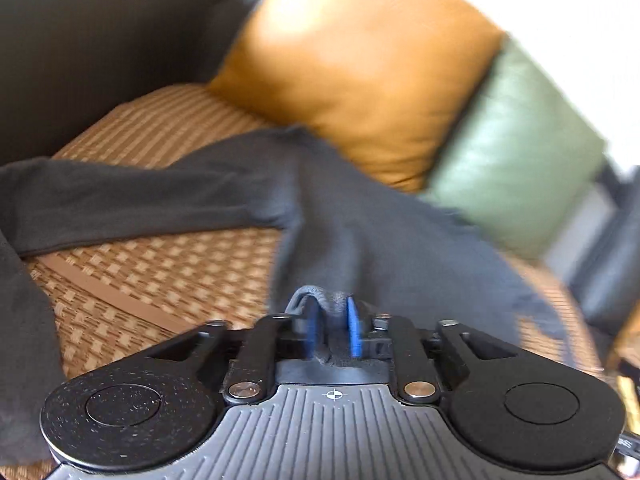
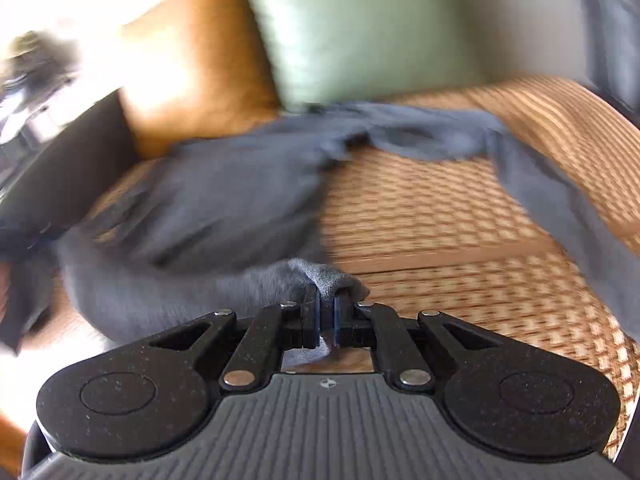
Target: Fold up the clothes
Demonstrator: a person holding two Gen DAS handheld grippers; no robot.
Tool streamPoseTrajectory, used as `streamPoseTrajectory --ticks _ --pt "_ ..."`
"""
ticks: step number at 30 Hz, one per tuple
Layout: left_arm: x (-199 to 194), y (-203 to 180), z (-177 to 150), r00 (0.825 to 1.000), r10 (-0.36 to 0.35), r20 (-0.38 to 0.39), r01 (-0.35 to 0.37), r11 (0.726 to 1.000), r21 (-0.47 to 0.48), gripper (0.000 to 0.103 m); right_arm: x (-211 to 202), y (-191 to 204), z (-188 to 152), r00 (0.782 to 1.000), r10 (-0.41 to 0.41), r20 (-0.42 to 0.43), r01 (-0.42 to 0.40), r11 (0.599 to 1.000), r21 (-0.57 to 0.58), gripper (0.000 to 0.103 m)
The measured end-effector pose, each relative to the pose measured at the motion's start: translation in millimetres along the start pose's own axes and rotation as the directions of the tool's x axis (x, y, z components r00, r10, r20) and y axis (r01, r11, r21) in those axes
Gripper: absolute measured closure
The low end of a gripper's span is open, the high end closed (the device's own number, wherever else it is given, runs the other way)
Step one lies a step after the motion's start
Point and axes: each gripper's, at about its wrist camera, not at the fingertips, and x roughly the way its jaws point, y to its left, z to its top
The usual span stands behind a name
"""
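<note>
dark grey sweater (image 1: 360,216) spread on woven seat mat (image 1: 160,264), sleeve trailing left | left gripper (image 1: 332,328) clamped on its edge | right gripper (image 2: 326,312) pinching another fold

Dark grey garment (image 1: 360,216), checkered tan mat (image 2: 440,216), ochre cushion (image 1: 360,60).

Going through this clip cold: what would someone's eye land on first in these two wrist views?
First, the dark grey garment sprawled over the woven seat mat, with a bunch of its cloth pinched in both the left gripper and the right gripper. Behind it, propped against the sofa back, a bright mustard cushion stands beside a pale green cushion. Both views are motion-blurred.
</note>
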Motion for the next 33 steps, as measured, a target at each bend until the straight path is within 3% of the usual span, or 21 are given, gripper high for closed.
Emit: streamPoseTrajectory --ticks 1,2,5,7,8,15,18,22,27,29,30,31,33 --pt "6.8 -1.4 -1.1 0.999 0.026 -0.026 -0.026 1.0 0.012 0.05 9.7 0.6 -0.1 0.999 -0.033 -0.032 0.032 0.999 -0.02 0.089" --pt "6.5 -2.4 -3.5 0.999 0.033 -0.038 -0.032 0.999 0.035 0.048 14.2 2.5 -2.0 0.998 -0.049 -0.05 0.047 0.998 -0.044 0.087" --pt "-18.4 -1.6 -16.3 0.999 0.045 -0.003 -0.045 0.993 0.114 0.038 7.4 7.1 -10.4 0.998 -0.045 -0.044 0.04 0.994 -0.101 0.083" --pt "-33.0 0.0 -25.1 0.998 0.067 0.009 -0.067 0.983 0.173 0.036 -3.2 10.3 -15.9 0.999 -0.029 -0.023 0.026 0.993 -0.119 0.064" --pt "-39.7 1.1 -29.5 0.997 0.081 0.012 -0.082 0.975 0.205 0.036 -6.7 12.1 -17.8 1.0 -0.023 -0.021 0.02 0.992 -0.126 0.061" --pt "-39.0 -8.7 -52.8 0.99 0.134 0.041 -0.139 0.909 0.392 0.035 -8.3 20.8 -18.6 0.999 -0.012 -0.032 0.007 0.989 -0.148 0.061" --pt "-31.1 -14.8 -60.4 0.988 0.147 0.055 -0.156 0.876 0.456 0.029 -8.4 24.4 -17.9 0.999 -0.008 -0.033 0.003 0.986 -0.165 0.058" --pt "-11.1 -6.9 -46.6 0.994 0.11 0.02 -0.109 0.924 0.367 0.028 -5.6 23.5 -18.6 0.999 -0.015 -0.033 0.009 0.985 -0.174 0.054" --pt "9.2 -4.1 -39.3 0.997 0.074 0.003 -0.071 0.944 0.323 0.028 6.6 16.1 -16.5 0.999 -0.025 -0.037 0.02 0.99 -0.138 0.054" --pt "12.7 -4.1 -39.0 0.998 0.061 -0.002 -0.057 0.948 0.312 0.035 10.9 13.7 -16.6 0.998 -0.037 -0.044 0.031 0.991 -0.131 0.053" --pt "12.4 -3.4 -38.7 0.999 0.045 -0.012 -0.039 0.953 0.302 0.072 12.1 12.7 -17.0 0.998 -0.039 -0.047 0.033 0.991 -0.128 0.053" --pt "11.6 -2.6 -38.4 0.999 0.03 -0.022 -0.023 0.957 0.288 0.088 12.8 11.8 -17.4 0.998 -0.038 -0.05 0.032 0.992 -0.125 0.053" --pt "2.5 -1.3 -37.8 1.0 0.008 -0.023 -0.002 0.966 0.258 0.091 12.0 11.1 -18.2 0.998 -0.036 -0.048 0.03 0.991 -0.128 0.053"
